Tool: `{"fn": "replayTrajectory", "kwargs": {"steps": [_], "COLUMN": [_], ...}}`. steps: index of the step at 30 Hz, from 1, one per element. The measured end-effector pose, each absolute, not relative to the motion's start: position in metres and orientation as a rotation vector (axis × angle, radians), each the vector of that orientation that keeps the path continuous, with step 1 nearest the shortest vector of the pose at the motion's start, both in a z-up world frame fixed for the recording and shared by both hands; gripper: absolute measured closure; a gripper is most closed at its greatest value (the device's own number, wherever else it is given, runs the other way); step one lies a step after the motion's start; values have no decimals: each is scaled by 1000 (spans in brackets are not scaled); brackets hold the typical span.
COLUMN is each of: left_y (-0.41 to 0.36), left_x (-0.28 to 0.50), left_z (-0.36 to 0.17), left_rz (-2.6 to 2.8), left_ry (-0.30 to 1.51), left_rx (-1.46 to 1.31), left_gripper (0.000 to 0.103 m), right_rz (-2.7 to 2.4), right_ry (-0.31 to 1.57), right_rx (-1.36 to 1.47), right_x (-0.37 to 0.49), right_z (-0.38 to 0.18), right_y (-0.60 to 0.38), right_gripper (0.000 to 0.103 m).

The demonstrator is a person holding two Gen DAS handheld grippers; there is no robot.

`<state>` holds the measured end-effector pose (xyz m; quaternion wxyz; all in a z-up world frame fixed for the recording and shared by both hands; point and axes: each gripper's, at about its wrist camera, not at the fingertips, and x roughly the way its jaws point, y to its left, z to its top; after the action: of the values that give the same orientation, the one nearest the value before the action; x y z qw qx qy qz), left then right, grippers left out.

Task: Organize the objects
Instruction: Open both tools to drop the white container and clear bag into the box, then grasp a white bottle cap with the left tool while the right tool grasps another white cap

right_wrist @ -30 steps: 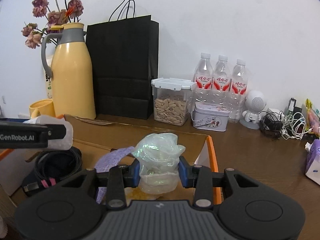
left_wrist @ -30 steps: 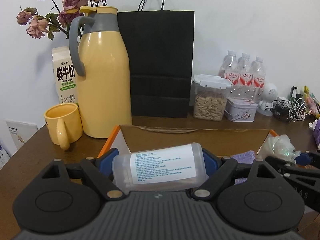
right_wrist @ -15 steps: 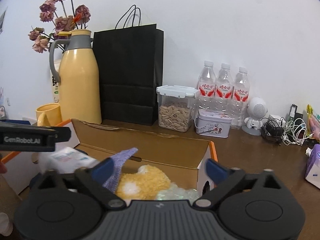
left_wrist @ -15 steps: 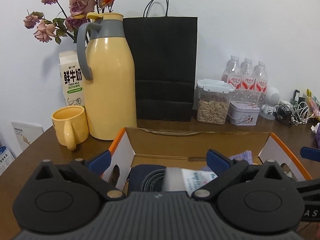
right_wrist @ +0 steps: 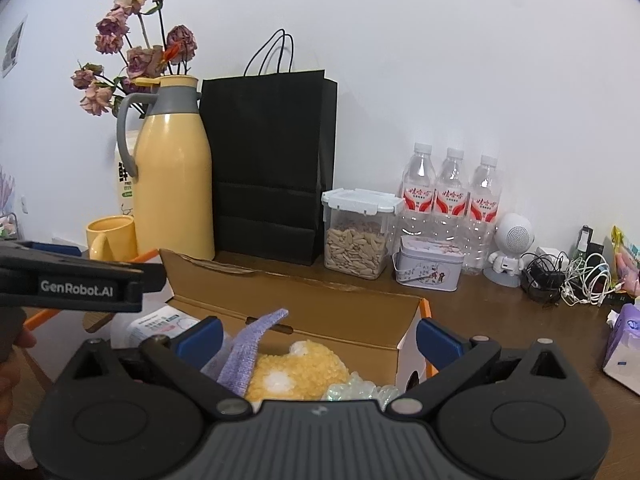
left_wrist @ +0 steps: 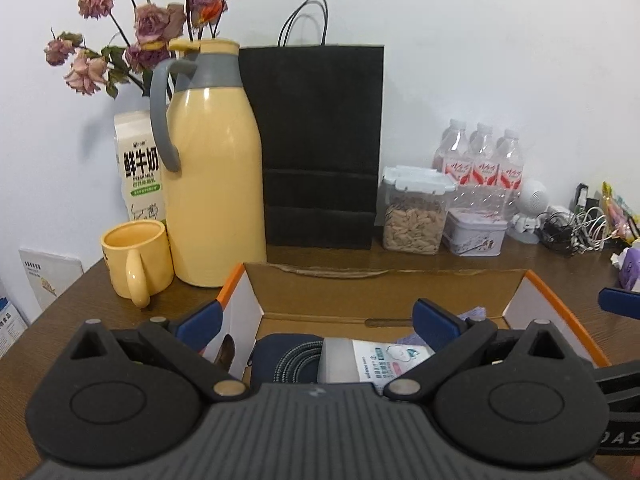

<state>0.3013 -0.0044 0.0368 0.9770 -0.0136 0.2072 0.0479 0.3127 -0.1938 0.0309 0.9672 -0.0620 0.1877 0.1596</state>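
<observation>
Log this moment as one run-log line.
left gripper: open, empty | right gripper: open, empty | bottle, crumpled plastic: in cardboard box

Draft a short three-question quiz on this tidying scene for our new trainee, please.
1. True or false: the left gripper holds the bottle.
2. What lies in the box beside the yellow plush: A) purple cloth, B) a mug, C) a tin?
3. Fill in: the right gripper is ____.

Key: 1. False, its jaws stand open and the bottle lies in the box. 2. A. 3. Open.
</observation>
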Motion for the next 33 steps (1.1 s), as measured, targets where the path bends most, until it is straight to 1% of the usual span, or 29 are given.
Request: {"fn": "replayTrajectory", "kwargs": {"steps": [8, 19, 33], "left_y": [-5, 4, 17], "left_x": [267, 204, 135], "left_z": [51, 64, 41], "left_rz": [86, 66, 62], "left_ry": [400, 419, 518], "left_rx": [-5, 17, 36], "left_gripper": [0, 0, 0], "right_rz": [310, 340, 387], "right_ry": [372, 392, 462], "right_rx": [-164, -192, -181], "right_x": [283, 212, 138], "right_z": [43, 46, 26], "right_y": [-191, -203, -220], "right_gripper": [0, 0, 0]}}
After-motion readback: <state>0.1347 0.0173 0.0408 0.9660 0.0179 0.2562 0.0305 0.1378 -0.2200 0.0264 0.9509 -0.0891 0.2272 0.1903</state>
